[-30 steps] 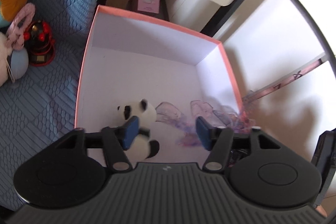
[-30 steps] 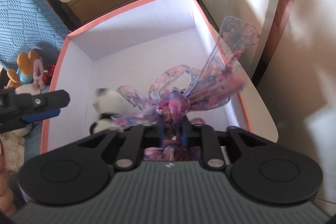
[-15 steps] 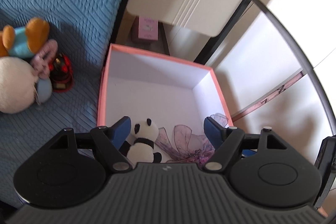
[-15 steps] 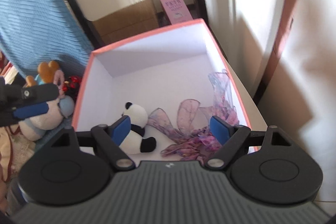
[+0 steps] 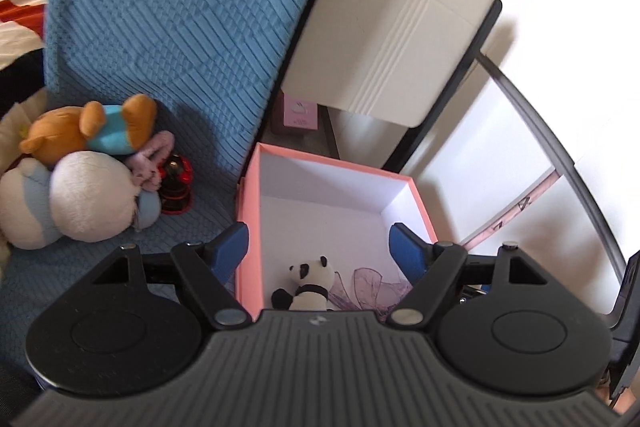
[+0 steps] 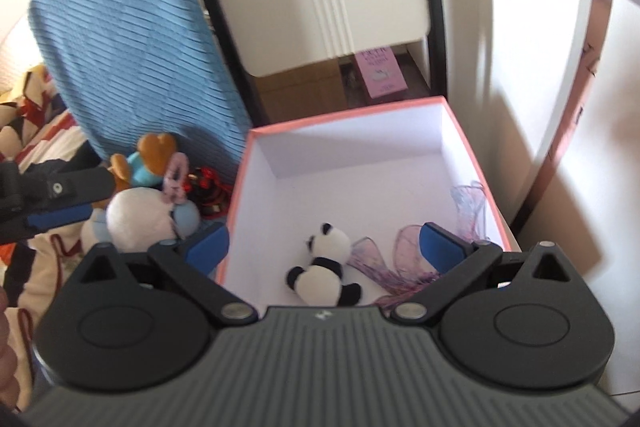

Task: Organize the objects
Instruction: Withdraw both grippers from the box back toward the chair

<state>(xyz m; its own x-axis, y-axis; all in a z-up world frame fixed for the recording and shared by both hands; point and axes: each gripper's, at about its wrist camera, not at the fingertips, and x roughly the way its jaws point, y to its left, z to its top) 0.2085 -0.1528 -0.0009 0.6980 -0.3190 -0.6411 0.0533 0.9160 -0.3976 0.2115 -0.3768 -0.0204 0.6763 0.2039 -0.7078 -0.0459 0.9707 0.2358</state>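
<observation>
The pink box (image 6: 476, 151), open-topped with a white inside, is sitting on the blue bedspread (image 5: 168, 27) and serving as the landmark here. Inside it, near the front, a small panda plush (image 6: 326, 267) is lying on the box floor, and just to the panda's right a sheer purple ribbon bow (image 6: 400, 263) is lying crumpled, one loop leaning up against the box's right wall.

The right gripper (image 6: 324, 245) is hovering above the front of the box with its jaws spread wide, having just been opening, and nothing is sitting between its blue pads. The left gripper (image 5: 318, 247) is hanging over the box's front left corner, its jaws standing apart and gripping nothing; they too have just been opening.

To the left of the box, on the bedspread, a pile of plush toys (image 5: 80, 183) is resting, with a small red and black toy (image 5: 174, 183) lying between the pile and the box. Beyond the box's far wall, a pink carton (image 6: 380, 73) is standing on the floor beneath a white cabinet (image 5: 392, 39).
</observation>
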